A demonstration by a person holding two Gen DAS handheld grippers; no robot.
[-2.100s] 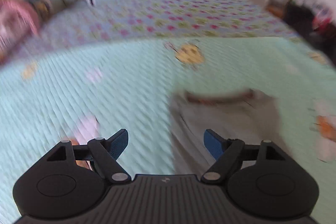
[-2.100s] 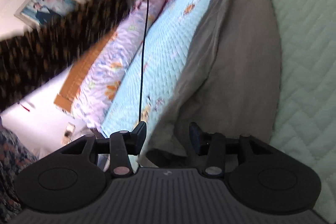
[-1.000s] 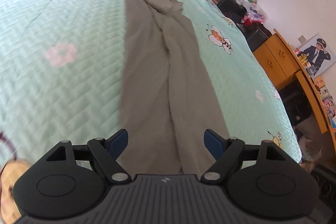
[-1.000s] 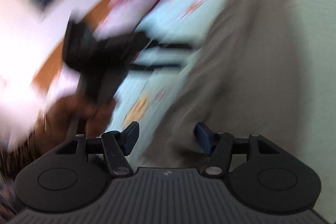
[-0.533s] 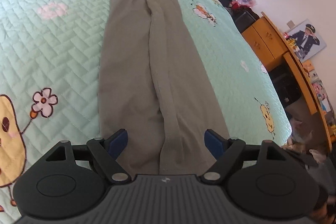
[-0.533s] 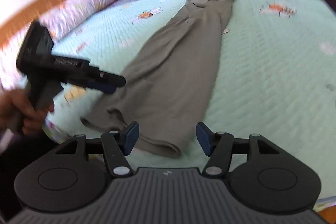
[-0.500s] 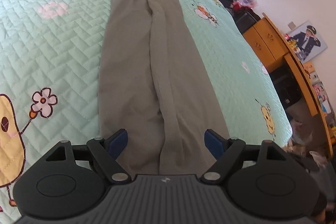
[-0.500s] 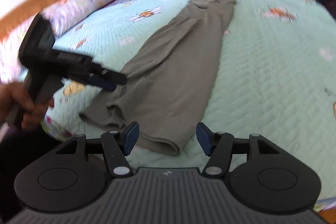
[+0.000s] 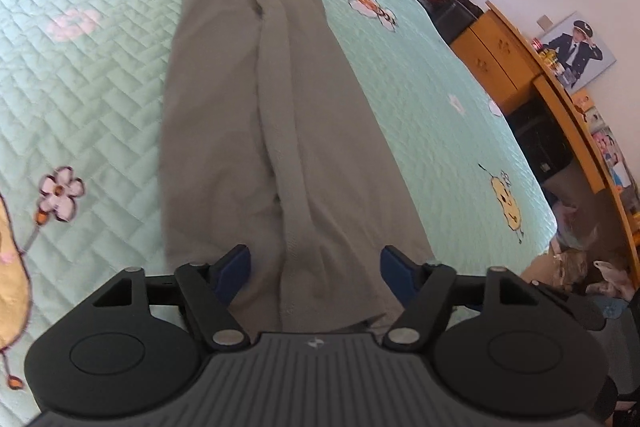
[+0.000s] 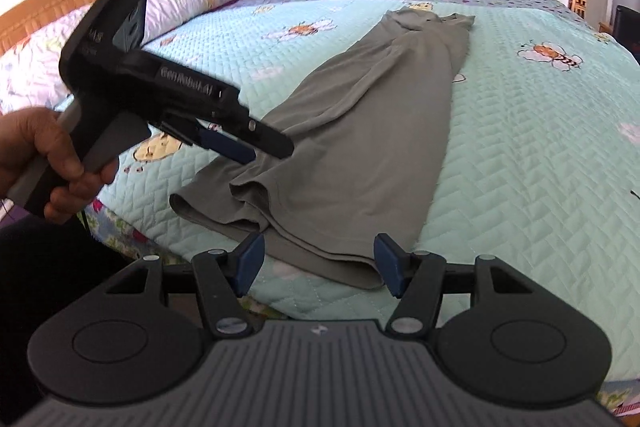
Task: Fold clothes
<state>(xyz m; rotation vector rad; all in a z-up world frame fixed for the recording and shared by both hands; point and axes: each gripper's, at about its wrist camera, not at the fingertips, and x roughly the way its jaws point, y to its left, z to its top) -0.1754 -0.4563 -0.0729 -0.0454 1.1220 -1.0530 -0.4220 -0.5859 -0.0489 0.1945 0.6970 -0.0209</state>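
Grey garment lies between both parted, empty tools; left tool has just been narrowing.

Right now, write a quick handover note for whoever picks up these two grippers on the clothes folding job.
Left gripper: open, nothing gripped; its jaws have just been closing a little, over the near hem of the grey garment.
Right gripper: open, empty, aimed at the hem corner nearest it.
The garment lies stretched out lengthwise on the green quilted bedspread, already narrowed into a long strip, with its near hem close to the bed edge and rumpled on the left gripper's side.
Done: long strip laid out.
Left: grip both near hem corners and probably fold them toward the far end, then smooth.
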